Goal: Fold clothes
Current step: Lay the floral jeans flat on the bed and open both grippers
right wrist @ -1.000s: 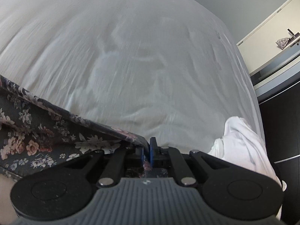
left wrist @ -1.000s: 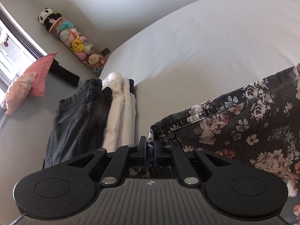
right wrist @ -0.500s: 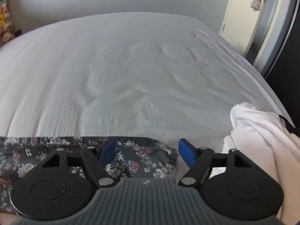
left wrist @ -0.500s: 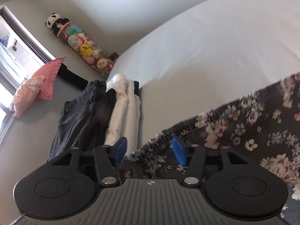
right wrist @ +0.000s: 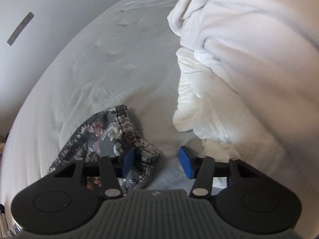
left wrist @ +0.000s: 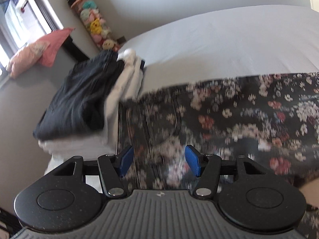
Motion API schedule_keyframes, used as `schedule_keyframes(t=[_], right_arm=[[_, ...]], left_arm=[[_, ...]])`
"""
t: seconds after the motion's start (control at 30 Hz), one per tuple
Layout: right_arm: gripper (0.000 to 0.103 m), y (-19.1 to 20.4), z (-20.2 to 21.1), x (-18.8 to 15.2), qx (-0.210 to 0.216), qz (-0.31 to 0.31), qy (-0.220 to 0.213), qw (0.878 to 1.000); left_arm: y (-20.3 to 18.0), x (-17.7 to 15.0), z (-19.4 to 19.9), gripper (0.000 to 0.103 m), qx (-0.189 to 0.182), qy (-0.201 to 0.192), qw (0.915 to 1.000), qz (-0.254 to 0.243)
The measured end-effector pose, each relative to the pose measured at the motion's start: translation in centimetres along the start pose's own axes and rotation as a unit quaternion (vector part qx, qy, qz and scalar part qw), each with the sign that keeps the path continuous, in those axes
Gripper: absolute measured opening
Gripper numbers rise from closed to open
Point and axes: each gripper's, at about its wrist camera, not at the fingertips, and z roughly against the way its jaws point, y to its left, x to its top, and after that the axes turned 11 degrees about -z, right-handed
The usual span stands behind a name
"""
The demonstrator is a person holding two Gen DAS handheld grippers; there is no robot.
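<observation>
A dark floral garment [left wrist: 229, 119] is lying spread flat across the near part of a bed covered with a white sheet [left wrist: 229, 39]. In the left wrist view it is stretching from the gripper out to the right edge of the picture, blurred by motion.

The left gripper [left wrist: 159, 160] is hovering over the garment's left end with its blue fingers [left wrist: 126, 160] standing well apart. The floral cloth is lying under and between them, and the pads are not pressing on it. Its jaws have just been opening.

To the left of the garment, a folded stack is sitting on the bed: a dark denim piece [left wrist: 79, 99] on top of white folded clothes [left wrist: 127, 79]. Farther back, a pink cushion [left wrist: 35, 53] is resting by a window, and a tall column of soft toys [left wrist: 93, 22] is standing against the wall.

In the right wrist view, the right gripper [right wrist: 157, 162] is over a bunched, hemmed corner of the same floral garment [right wrist: 103, 133]. Its jaws have just been closing, yet its blue fingers [right wrist: 186, 164] are showing a clear gap; the left one is touching the cloth's edge and the right one is over bare sheet, so nothing is clamped. A rumpled heap of white fabric [right wrist: 239, 59] is sitting just to the right.
</observation>
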Motion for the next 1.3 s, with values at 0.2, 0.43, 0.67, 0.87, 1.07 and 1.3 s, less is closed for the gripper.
schedule_keyframes(t=[0.2, 0.43, 0.67, 0.87, 1.07, 1.3], right_arm=[[0.0, 1.7, 2.7, 1.5, -0.075, 0.053, -0.095, 0.991], [0.009, 0.3, 4.1, 3.1, -0.063, 0.056, -0.082, 0.993], [0.039, -0.7, 2.7, -0.1, -0.025, 0.043, -0.031, 0.998], [0.041, -2.2, 0.9, -0.7, -0.002, -0.036, -0.028, 0.999], [0.037, -1.4, 0.0, -1.6, 0.039, -0.05, -0.004, 0.998], [0.005, 1.5, 0.7, -2.5, -0.04, 0.047, -0.069, 0.996]], left_arm=[[0.9, -4.1, 0.9, 0.067, -0.006, 0.03, 0.9972, 0.068], [2.7, -6.8, 0.8, 0.067, -0.009, 0.055, 0.9894, 0.134], [4.3, -9.0, 0.2, 0.069, -0.009, 0.069, 0.975, 0.211], [4.6, -9.5, -0.7, 0.069, -0.014, 0.079, 0.9666, 0.244], [3.0, -9.0, -0.5, 0.069, -0.005, 0.075, 0.9769, 0.2], [3.1, -9.2, -0.1, 0.069, -0.013, 0.069, 0.9763, 0.205]])
